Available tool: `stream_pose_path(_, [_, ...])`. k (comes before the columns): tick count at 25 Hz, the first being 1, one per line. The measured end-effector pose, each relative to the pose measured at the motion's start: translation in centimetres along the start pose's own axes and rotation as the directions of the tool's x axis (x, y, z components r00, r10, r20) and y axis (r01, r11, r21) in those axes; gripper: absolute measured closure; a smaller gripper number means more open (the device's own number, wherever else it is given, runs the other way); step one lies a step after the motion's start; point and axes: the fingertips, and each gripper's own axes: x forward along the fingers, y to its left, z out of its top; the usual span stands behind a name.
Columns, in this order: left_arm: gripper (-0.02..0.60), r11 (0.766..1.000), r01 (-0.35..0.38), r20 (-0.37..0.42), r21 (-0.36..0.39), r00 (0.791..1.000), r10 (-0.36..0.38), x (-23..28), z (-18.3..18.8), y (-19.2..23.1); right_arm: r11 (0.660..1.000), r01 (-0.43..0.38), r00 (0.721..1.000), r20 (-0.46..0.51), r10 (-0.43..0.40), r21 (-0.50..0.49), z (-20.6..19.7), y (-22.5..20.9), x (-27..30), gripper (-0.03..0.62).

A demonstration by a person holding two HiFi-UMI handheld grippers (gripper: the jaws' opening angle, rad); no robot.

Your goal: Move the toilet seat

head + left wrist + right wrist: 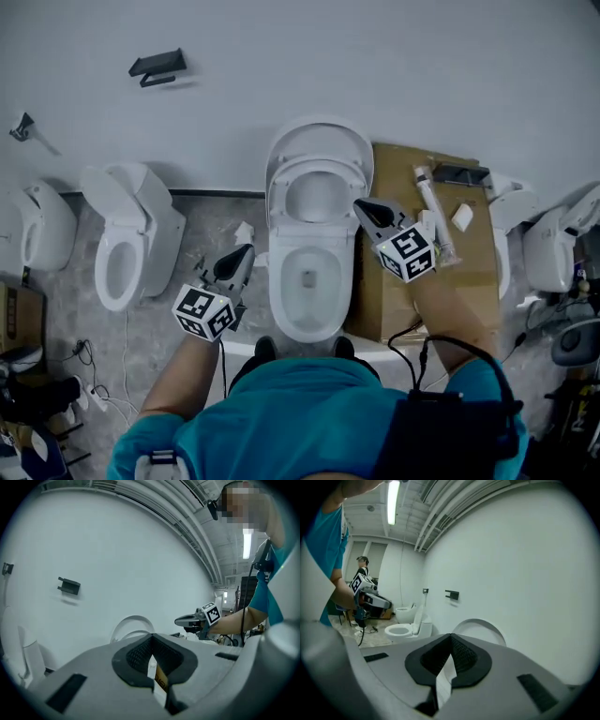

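Observation:
A white toilet stands against the wall in the middle of the head view. Its seat point(287, 180) and lid point(319, 133) are tipped up against the wall above the open bowl point(281, 286). My left gripper point(246, 251) hovers left of the bowl, shut and empty. My right gripper point(361, 204) is near the raised seat's right edge, shut with nothing between its jaws; whether it touches the seat I cannot tell. In the left gripper view the left gripper point(151, 637) points at the raised lid point(133, 620). The right gripper point(451, 637) faces the lid point(480, 625) in its own view.
A cardboard box point(469, 272) with a tube and small parts lies right of the toilet. Other toilets stand at the left point(122, 253), far left point(42, 230) and right point(553, 244). A black bracket point(157, 66) is on the wall. Cables point(94, 394) lie on the floor.

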Motion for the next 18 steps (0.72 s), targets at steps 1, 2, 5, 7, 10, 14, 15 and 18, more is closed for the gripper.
stream_pose_path(1, [0.578,1.000,0.004,0.004,0.002,1.000,-0.004,-0.2,0.7,-0.6,0.999,-0.007,1.000,0.000,0.007,0.033,0.2,0.4,-1.0,0.592])
stream_pose_path(2, [0.578,1.000,0.009,0.009,0.002,1.000,-0.009,-0.4,1.4,-1.3,0.998,-0.013,1.000,0.001,0.013,0.068,0.4,0.7,-1.9,0.592])
stream_pose_path(5, [0.578,1.000,0.023,0.028,0.002,0.999,-0.023,-0.8,3.7,-2.7,0.988,-0.016,1.000,0.009,0.015,0.151,1.5,1.5,-4.1,0.594])
stream_pose_path(7, [0.578,0.999,0.032,0.037,0.009,0.999,-0.033,-1.1,5.2,-3.4,0.984,-0.012,1.000,0.019,0.009,0.176,2.7,2.0,-5.3,0.594])
stream_pose_path(10, [0.578,0.999,0.035,0.042,0.022,0.998,-0.036,-1.7,7.1,-4.4,0.978,-0.010,0.999,0.039,0.002,0.210,4.6,2.7,-7.1,0.594])
stream_pose_path(14, [0.578,0.999,0.018,0.052,0.026,0.998,-0.020,-2.9,9.0,-5.2,0.976,-0.012,0.999,0.051,0.001,0.217,6.4,4.1,-9.6,0.594])
stream_pose_path(15, [0.578,0.999,0.016,0.058,0.027,0.998,-0.018,-3.1,9.6,-5.3,0.976,-0.014,0.999,0.055,0.002,0.217,6.8,4.4,-10.0,0.594])
stream_pose_path(18, [0.578,1.000,0.013,0.069,0.021,0.998,-0.014,-3.9,10.5,-5.5,0.979,-0.023,0.999,0.053,0.012,0.205,7.6,5.3,-11.0,0.594])
